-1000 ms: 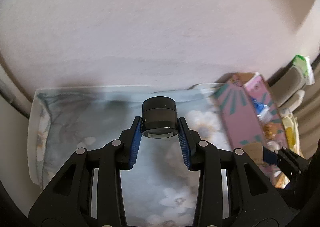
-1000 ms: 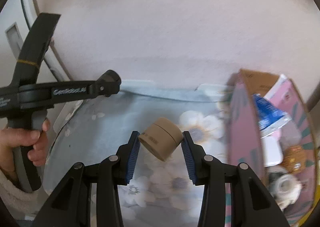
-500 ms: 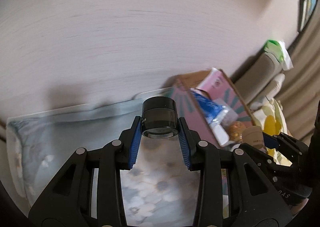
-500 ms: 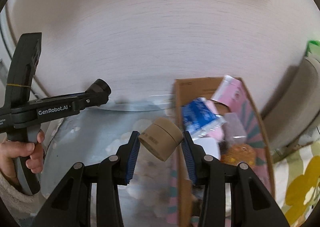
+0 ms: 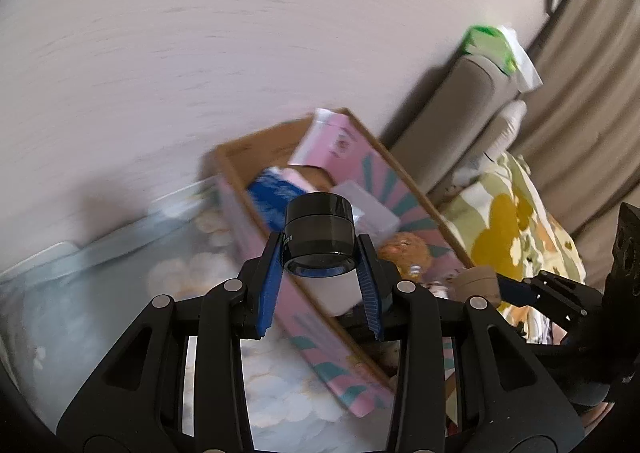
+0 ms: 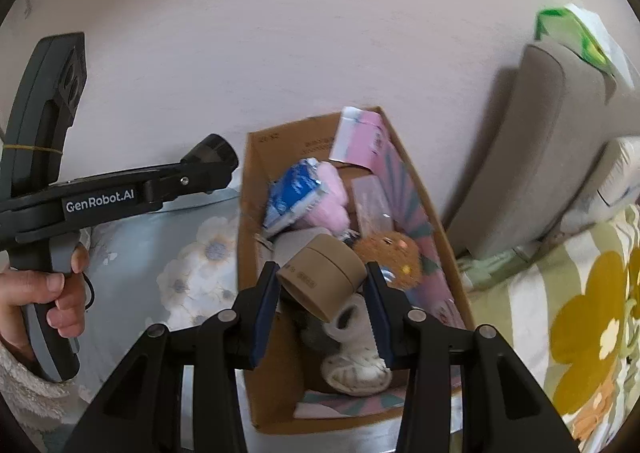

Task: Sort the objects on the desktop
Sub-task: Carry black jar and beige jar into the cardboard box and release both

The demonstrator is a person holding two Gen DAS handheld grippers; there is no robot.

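Note:
My left gripper (image 5: 319,285) is shut on a small black round jar (image 5: 319,233), held in the air over the near wall of a pink cardboard box (image 5: 280,265). My right gripper (image 6: 322,307) is shut on a tan round cardboard jar (image 6: 322,277), tilted, hanging above the open box (image 6: 256,237). In the right wrist view the left gripper (image 6: 208,157) and the hand (image 6: 60,293) holding it show at the left, with the black jar at its tip. The tan jar (image 5: 478,285) and the right gripper's tip appear at the right of the left wrist view.
The box holds a blue packet (image 6: 294,193), a pink fluffy thing (image 6: 330,197), a brown plush (image 6: 390,253), a white slipper-like item (image 6: 352,357) and a pink carton (image 6: 360,137). It stands on a floral cloth (image 6: 192,261) by a wall. A grey sofa (image 6: 536,157) with a yellow-flowered blanket (image 6: 580,313) lies right.
Both grippers have swung right, from over the floral cloth to over the box, each still gripping its jar. The box and sofa have come into full view.

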